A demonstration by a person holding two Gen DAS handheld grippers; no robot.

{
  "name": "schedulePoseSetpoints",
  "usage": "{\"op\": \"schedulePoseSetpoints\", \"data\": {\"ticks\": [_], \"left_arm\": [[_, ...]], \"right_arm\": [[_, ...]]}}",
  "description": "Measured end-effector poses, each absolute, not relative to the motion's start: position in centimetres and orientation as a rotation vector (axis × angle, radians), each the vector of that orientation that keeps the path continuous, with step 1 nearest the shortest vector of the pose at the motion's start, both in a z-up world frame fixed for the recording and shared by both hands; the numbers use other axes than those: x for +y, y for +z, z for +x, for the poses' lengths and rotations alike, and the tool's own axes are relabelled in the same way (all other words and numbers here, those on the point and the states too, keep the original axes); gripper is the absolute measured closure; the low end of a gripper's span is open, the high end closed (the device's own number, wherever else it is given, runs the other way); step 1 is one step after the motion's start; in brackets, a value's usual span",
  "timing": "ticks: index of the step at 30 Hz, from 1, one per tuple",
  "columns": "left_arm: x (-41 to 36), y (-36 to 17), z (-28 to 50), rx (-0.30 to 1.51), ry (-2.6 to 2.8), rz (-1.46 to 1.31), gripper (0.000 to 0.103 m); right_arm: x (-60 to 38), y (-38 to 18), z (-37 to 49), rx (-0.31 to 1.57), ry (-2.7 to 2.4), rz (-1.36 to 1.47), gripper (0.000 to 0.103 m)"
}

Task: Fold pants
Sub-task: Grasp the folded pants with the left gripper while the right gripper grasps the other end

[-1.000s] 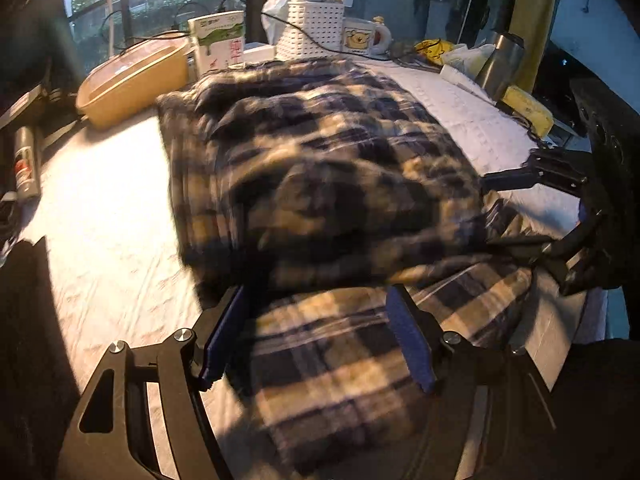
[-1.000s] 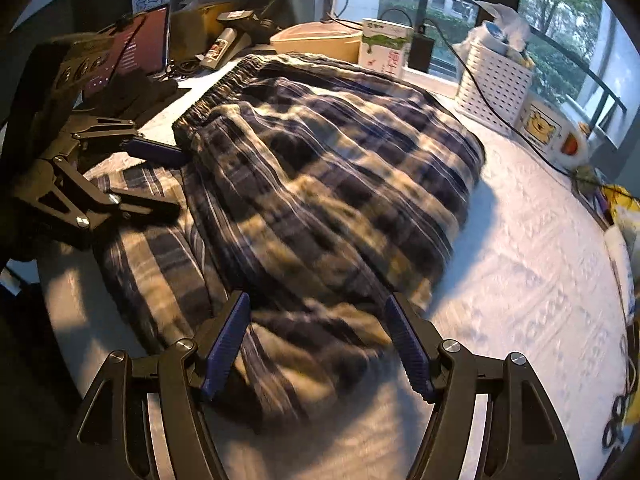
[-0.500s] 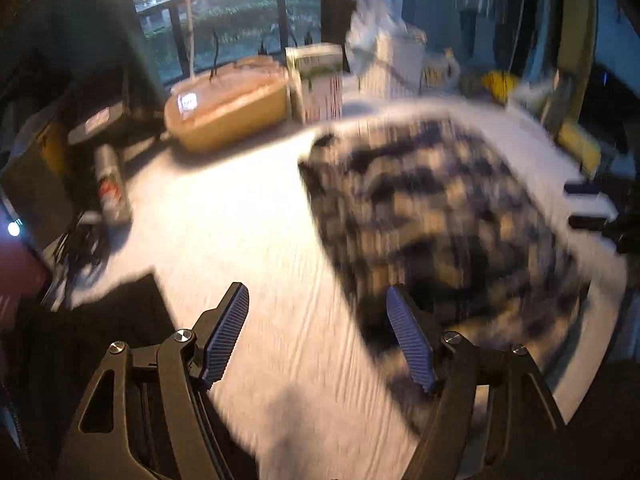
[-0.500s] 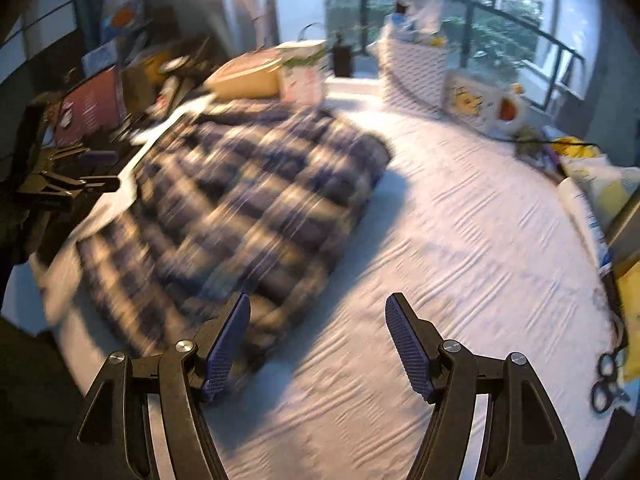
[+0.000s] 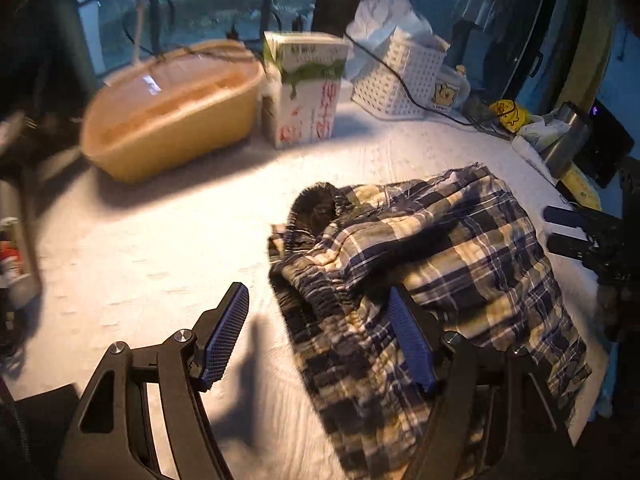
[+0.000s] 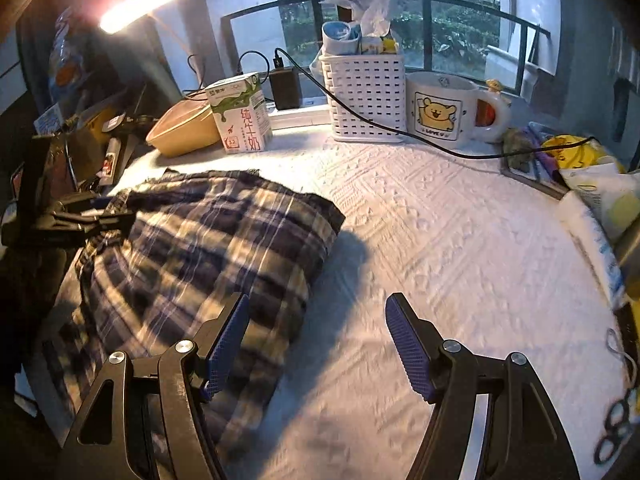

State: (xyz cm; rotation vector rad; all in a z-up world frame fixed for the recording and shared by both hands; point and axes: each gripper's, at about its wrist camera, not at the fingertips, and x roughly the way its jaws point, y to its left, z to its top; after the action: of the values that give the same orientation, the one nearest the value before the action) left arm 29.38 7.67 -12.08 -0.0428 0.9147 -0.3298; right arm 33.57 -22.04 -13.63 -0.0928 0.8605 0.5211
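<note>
The plaid pants (image 5: 432, 264) lie folded in a loose bundle on the white textured cloth, elastic waistband at the near left. They also show in the right wrist view (image 6: 200, 256). My left gripper (image 5: 320, 336) is open and empty, above the bundle's left edge, with one finger over the fabric. My right gripper (image 6: 318, 340) is open and empty, held above the bundle's right edge and bare cloth. The right gripper also shows at the right of the left wrist view (image 5: 576, 232). The left gripper shows at the left of the right wrist view (image 6: 84, 216).
At the back stand a tan oval tub (image 5: 172, 108), a milk carton (image 6: 240, 116), a white perforated basket (image 6: 364, 96) and a bear mug (image 6: 444, 108). A black cable (image 6: 400, 132) runs across the cloth. Clutter lines the right edge (image 6: 592, 184) and dark items the left.
Both grippers have let go of the pants and pulled back and up. The folded bundle now lies still; the left view swung left, then back over it.
</note>
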Motion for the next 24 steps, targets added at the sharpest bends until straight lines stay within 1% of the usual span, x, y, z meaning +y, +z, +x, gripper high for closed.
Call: {"op": "schedulePoseSetpoints", "data": {"ticks": [4,14,15,16,17,20,21,22,23,24], "left_arm": [[8.0,-13.0,30.9,0.930,-0.376,-0.090,0.031],[6.1,-13.2,32.9,0.888,-0.387,-0.008,0.032],[5.9,-13.2,32.9,0.887,-0.384,0.001,0.036],[5.7,-13.1,32.8,0.889,-0.396,-0.001,0.048],[5.7,-13.0,32.7,0.892,-0.412,-0.003,0.063],[5.1,-13.0,32.2,0.885,-0.431,0.018,0.071],[5.1,-13.0,32.2,0.881,-0.429,0.014,0.073],[5.2,-12.9,32.2,0.877,-0.422,0.002,0.075],[5.2,-12.8,32.0,0.868,-0.412,-0.005,0.077],[5.1,-12.7,31.9,0.860,-0.405,-0.004,0.077]], "right_arm": [[-21.3,-15.0,35.9,0.886,0.538,-0.059,0.031],[-20.0,-16.0,39.0,0.902,0.619,0.018,0.028],[-19.8,-16.0,39.2,0.903,0.628,0.025,0.028],[-19.7,-16.0,39.4,0.903,0.635,0.030,0.028],[-19.5,-16.0,39.6,0.903,0.652,0.037,0.028],[-18.7,-16.1,39.9,0.906,0.686,0.027,0.028],[-18.3,-16.1,39.9,0.907,0.702,0.018,0.028],[-17.9,-16.1,39.9,0.908,0.712,0.008,0.031],[-17.4,-16.1,39.8,0.909,0.722,-0.007,0.038],[-17.2,-16.2,39.8,0.912,0.729,-0.017,0.041]]}}
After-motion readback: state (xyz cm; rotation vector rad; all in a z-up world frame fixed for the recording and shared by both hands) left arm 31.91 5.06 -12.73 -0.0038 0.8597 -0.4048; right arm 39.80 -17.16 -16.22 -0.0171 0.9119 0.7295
